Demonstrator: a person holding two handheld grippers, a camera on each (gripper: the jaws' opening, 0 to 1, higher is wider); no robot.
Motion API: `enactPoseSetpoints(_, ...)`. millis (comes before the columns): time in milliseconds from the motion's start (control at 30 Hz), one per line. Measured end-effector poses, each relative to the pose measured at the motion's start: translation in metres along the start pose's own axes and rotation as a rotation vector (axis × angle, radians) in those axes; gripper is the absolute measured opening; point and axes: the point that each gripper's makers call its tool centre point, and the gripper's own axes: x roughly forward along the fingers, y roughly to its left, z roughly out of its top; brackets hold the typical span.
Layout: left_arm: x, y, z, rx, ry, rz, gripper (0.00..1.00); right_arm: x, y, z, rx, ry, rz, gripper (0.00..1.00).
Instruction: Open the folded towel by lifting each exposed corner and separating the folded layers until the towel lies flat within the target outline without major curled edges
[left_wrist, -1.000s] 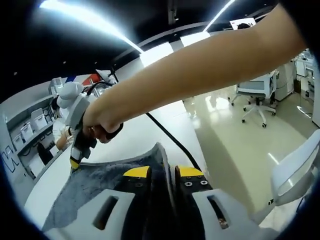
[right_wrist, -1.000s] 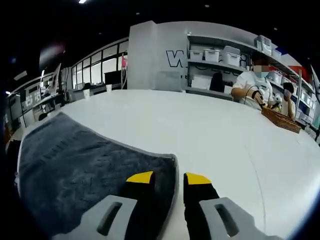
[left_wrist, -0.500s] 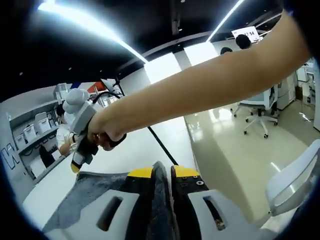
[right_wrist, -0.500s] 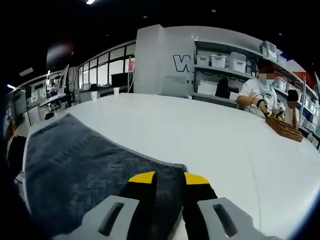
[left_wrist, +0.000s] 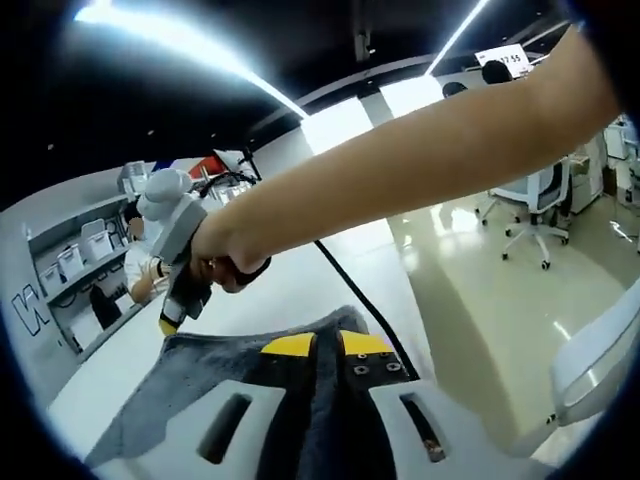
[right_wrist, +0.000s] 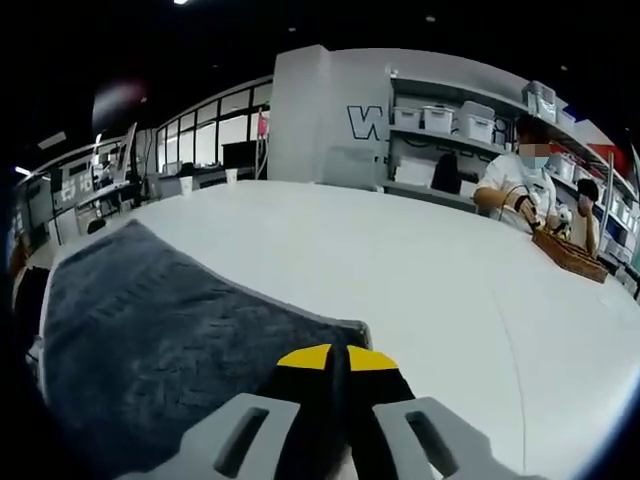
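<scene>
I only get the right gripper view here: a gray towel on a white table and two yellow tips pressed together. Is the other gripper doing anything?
Observer: Yes. The left gripper is shut on another corner of the towel.
Visitor: Who is holding these grippers?
Observer: A person; a bare arm reaches across, its hand gripping the right gripper's handle.
Visitor: Anything beyond the table on that side?
Observer: A glossy floor with a white office chair.
</scene>
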Motion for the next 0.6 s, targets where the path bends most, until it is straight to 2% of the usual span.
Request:
enactPoseSetpoints(33,0.0,0.003,-0.002,0.001,0.003,0.011,0.04,0.0,0.0,-0.001,-0.001,0.001,0.001,0.0)
enactPoseSetpoints(167,0.007,0.0,-0.013,-0.022,0.026,-0.022,0.03,0.003,-0.001,-0.006,0.0,0.008,0.004,0.0)
enactPoseSetpoints(300,0.008,-0.002,-0.014,-0.02,0.031,-0.026,0.0,0.005,-0.002,-0.007,0.0,0.01,0.004,0.0)
enactPoseSetpoints(600,0.02,-0.02,-0.023,-0.001,0.066,-0.087,0.0,0.024,-0.015,-0.025,0.012,0.055,-0.011,0.0)
